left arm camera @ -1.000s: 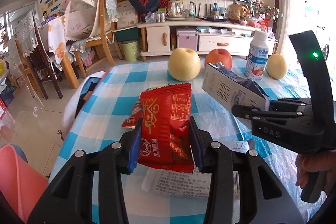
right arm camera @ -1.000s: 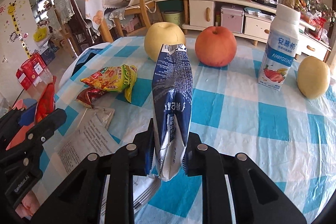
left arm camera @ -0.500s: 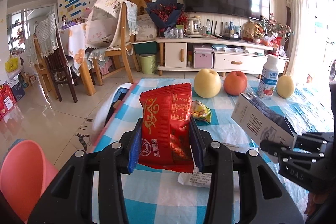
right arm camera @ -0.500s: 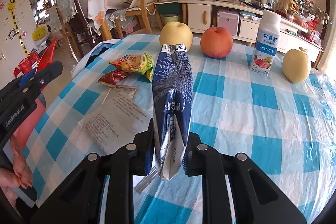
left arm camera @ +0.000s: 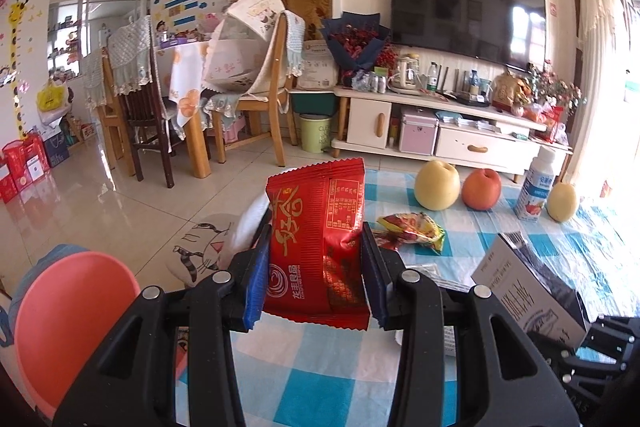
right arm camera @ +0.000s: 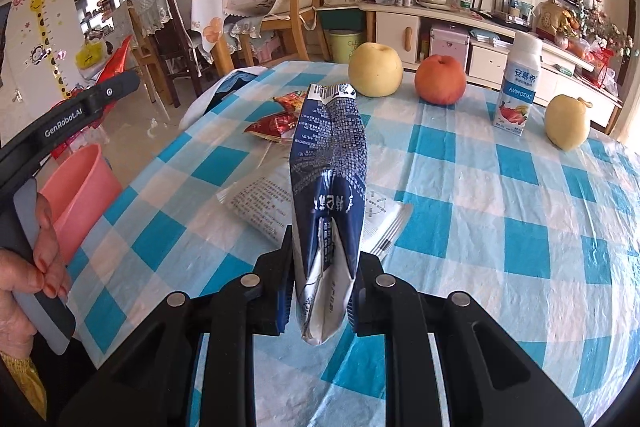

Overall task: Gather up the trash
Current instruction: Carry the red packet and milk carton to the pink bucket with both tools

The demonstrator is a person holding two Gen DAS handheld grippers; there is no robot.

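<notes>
My left gripper point(left arm camera: 316, 275) is shut on a red snack wrapper point(left arm camera: 318, 239), held upright over the table's left edge, just right of a pink bin point(left arm camera: 68, 323) on the floor. My right gripper point(right arm camera: 320, 279) is shut on a crumpled blue and white milk carton point(right arm camera: 328, 187) above the checked table point(right arm camera: 480, 207); the carton also shows in the left wrist view point(left arm camera: 528, 291). A yellow snack bag point(left arm camera: 412, 227), a small red wrapper point(right arm camera: 272, 125) and a printed paper sheet point(right arm camera: 264, 203) lie on the table. The pink bin shows at the table's left in the right wrist view point(right arm camera: 80, 191).
Two yellow pears point(right arm camera: 375, 75) point(right arm camera: 567, 123), a red apple point(right arm camera: 440, 79) and a yogurt bottle point(right arm camera: 518, 83) stand at the table's far side. A white cloth point(right arm camera: 224, 87) hangs off the far left corner. Chairs point(left arm camera: 256, 75) and a TV cabinet point(left arm camera: 440, 123) stand beyond.
Both grippers drew back and left, still holding their items. The left gripper now sits at the table's left edge, and the pink bin has grown larger beside it.
</notes>
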